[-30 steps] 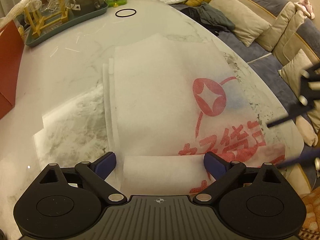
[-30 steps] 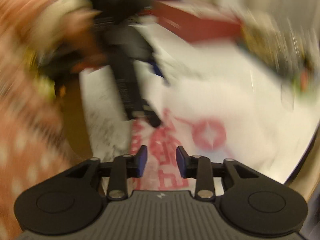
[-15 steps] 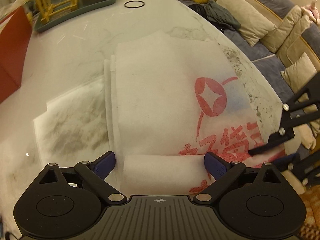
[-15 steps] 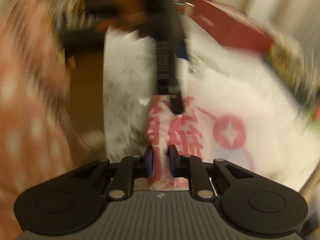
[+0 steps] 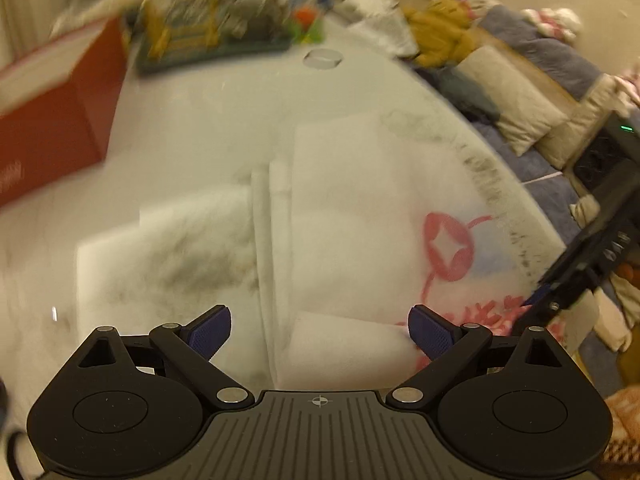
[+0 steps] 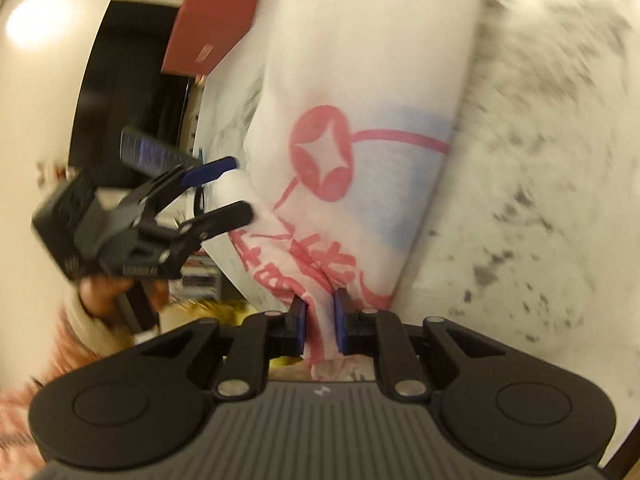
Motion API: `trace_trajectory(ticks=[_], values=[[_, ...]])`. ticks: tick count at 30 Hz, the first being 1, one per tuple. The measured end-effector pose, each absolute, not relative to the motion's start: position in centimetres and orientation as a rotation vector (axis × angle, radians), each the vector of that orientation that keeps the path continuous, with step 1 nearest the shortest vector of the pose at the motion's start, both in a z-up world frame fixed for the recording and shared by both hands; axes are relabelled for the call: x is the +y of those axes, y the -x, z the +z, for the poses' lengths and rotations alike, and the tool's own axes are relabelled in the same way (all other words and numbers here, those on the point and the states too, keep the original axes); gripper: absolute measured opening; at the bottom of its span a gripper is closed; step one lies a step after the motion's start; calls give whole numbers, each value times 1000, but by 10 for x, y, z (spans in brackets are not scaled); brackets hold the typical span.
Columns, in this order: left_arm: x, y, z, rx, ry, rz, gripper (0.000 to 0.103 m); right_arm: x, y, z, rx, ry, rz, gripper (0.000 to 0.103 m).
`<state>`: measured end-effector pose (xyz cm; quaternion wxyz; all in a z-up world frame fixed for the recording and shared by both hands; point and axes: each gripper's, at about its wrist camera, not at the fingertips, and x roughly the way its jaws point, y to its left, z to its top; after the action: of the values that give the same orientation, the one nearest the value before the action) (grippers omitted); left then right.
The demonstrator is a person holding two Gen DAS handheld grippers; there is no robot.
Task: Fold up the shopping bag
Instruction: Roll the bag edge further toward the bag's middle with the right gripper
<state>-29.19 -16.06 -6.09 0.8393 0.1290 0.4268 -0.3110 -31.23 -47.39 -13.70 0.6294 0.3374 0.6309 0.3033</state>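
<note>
Rolled over since a second ago, the right gripper (image 6: 320, 322) is closing, its jaws pinching the shopping bag's (image 6: 360, 100) printed corner at six o'clock. At nine o'clock the left gripper (image 5: 319, 330) hovers wide open, holding nothing. One side looks folded in; further folds likely remain. Beyond, the bag lies flat on a marble table (image 5: 224, 120), red box (image 5: 52, 120) at ten o'clock, sofa cushions (image 5: 516, 92) at two.

White red-printed shopping bag (image 5: 352, 216), corner pinched
</note>
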Motion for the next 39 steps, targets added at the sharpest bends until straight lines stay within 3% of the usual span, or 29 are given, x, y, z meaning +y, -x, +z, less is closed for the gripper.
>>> trace_trajectory(ticks=[5, 9, 13, 24, 27, 28, 29, 35, 39], values=[[-186, 320, -40, 712, -548, -856, 96, -479, 312, -140, 1468, -806, 683, 11], [-207, 328, -42, 666, -732, -941, 96, -475, 316, -143, 1473, -810, 682, 11], [-223, 315, -58, 735, -786, -905, 96, -474, 319, -145, 1470, -818, 680, 11], [-226, 277, -84, 1022, -535, -746, 103, -471, 321, -135, 1446, -737, 681, 10], [-223, 275, -89, 1056, -495, -726, 103, -457, 329, -106, 1361, -483, 682, 18], [-223, 275, -90, 1067, -483, -717, 103, -449, 335, -91, 1312, -349, 678, 29], [-222, 273, -91, 1081, -467, -709, 103, -440, 344, -75, 1249, -196, 680, 33], [-226, 267, -94, 1123, -415, -648, 103, -380, 411, -32, 798, 519, 821, 32], [-230, 266, -97, 1145, -382, -598, 103, -343, 426, -59, 698, 813, 860, 32]])
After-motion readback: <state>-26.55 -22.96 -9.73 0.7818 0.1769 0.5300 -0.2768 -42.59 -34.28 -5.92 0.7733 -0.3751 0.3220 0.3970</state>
